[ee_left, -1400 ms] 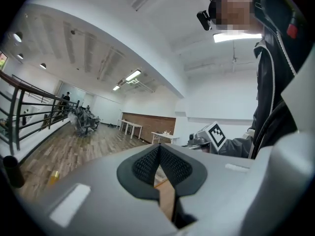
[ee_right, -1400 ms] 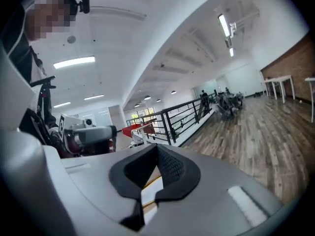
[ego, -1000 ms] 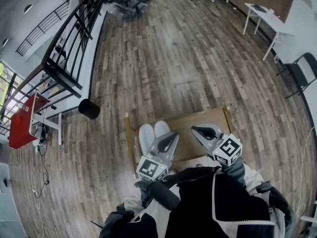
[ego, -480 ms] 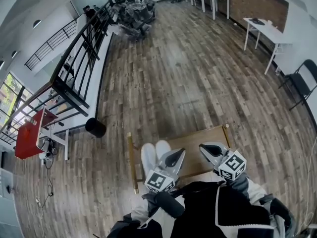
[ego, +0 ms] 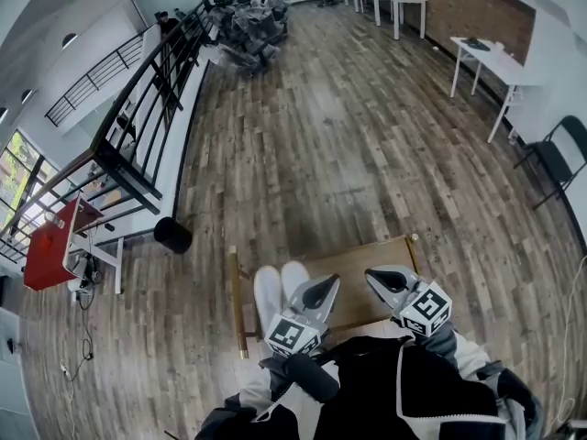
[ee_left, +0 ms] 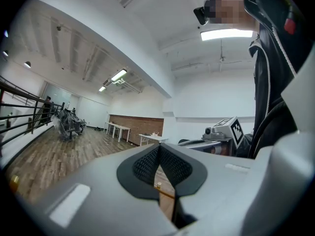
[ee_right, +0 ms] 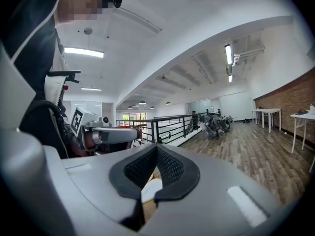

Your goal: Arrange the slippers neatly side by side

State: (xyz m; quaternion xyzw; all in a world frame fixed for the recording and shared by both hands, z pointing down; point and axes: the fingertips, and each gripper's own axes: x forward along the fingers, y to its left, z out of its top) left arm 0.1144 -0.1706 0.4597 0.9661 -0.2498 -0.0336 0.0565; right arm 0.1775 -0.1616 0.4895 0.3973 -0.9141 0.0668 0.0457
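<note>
Two white slippers lie side by side at the left end of a low wooden table, toes pointing away from me. My left gripper hovers just right of them, shut and holding nothing. My right gripper hangs over the table's middle, also shut and holding nothing. In the left gripper view the pads meet, and the right gripper shows beyond them. In the right gripper view the jaws are closed, with a strip of white slipper showing below them.
A black bin stands on the wood floor left of the table. A black railing runs along the left. White tables and a black chair stand at the right. A person's dark jacket fills the bottom.
The head view tilted up a little, so the table, slippers and grippers sit lower in the picture. Both grippers stay shut and hold their places beside the slippers.
</note>
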